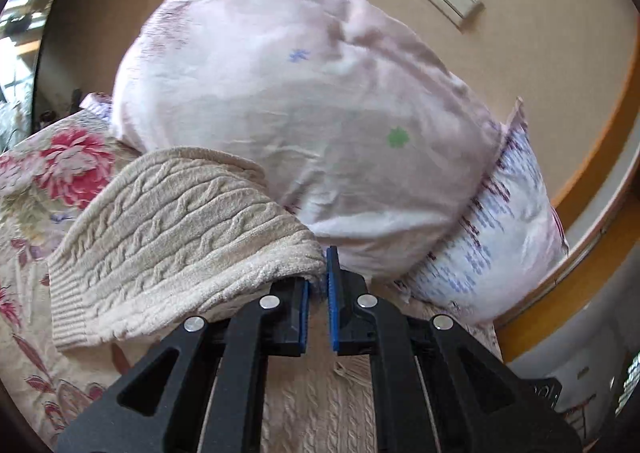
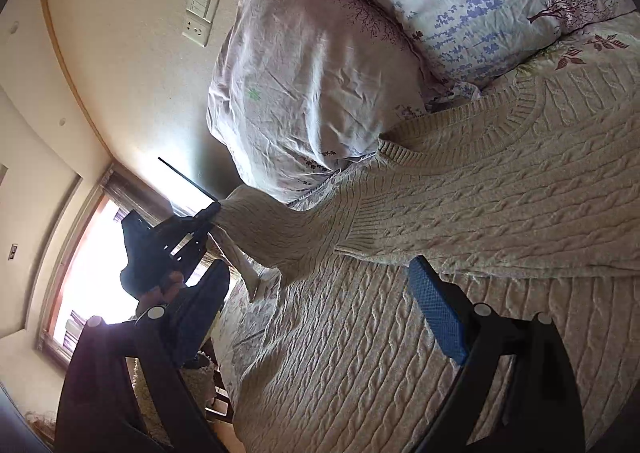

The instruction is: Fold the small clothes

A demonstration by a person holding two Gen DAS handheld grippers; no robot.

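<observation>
A beige cable-knit sweater (image 2: 500, 205) lies spread on the bed, its body under my right gripper (image 2: 320, 305). That gripper stands open just above the knit, with nothing between its blue pads (image 2: 436, 313). One sleeve (image 2: 272, 229) is lifted off the bed towards the window. My left gripper (image 2: 212, 211) is shut on the sleeve's end. In the left wrist view the sleeve (image 1: 168, 233) drapes over the left finger and is pinched between the blue pads of the left gripper (image 1: 318, 275). A hand (image 2: 162, 291) holds that gripper.
A pink pillow (image 1: 300, 93) and a lavender-print pillow (image 1: 500, 237) lean against the wall at the bed's head, close behind the sleeve. A rose-patterned sheet (image 1: 60, 173) covers the bed. Wall switches (image 2: 202, 13) and a bright window (image 2: 92, 273) lie beyond.
</observation>
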